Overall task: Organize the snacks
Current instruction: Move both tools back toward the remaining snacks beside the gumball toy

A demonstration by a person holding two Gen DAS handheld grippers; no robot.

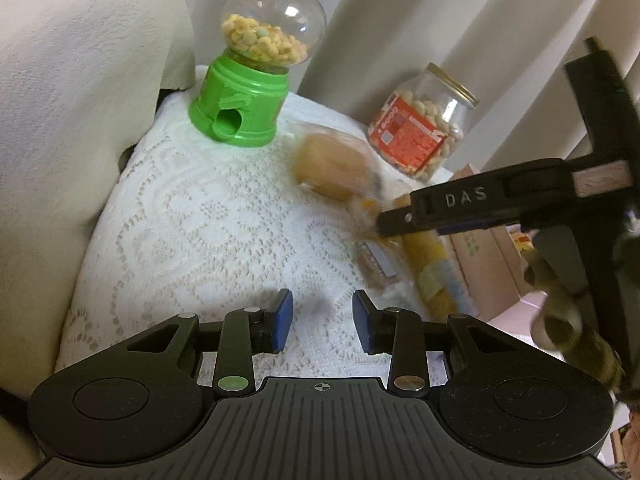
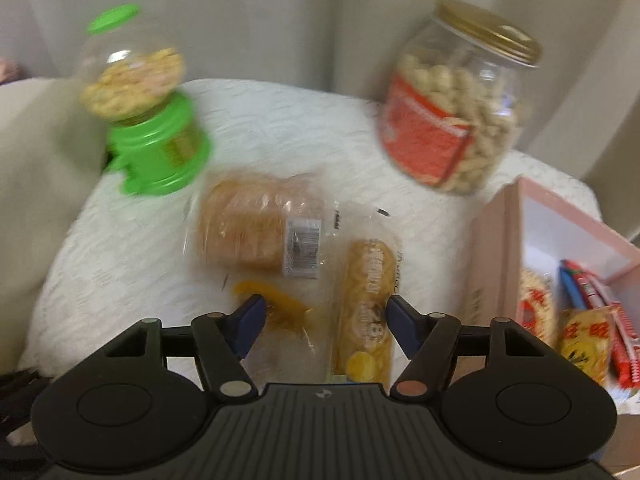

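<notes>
Left gripper [image 1: 322, 322]: fingers apart, empty, over white lace cloth [image 1: 208, 220].
Right gripper [image 2: 322, 326]: fingers apart, straddling yellow wrapped snack roll [image 2: 366, 316], lower centre.
Green candy dispenser [image 2: 148, 120]: upper left.

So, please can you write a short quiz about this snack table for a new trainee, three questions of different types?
1. True or false: the peanut jar has no lid.
2. Which container already holds snack packets? A) the green candy dispenser B) the pink box C) the peanut jar
3. Fill the gap: the wrapped bread lies on the white lace ____.

Key
1. False; a gold lid is on it.
2. B; packets show inside its open top.
3. Cloth. The yellow cracker tube lies there too, beside the bread.
</notes>
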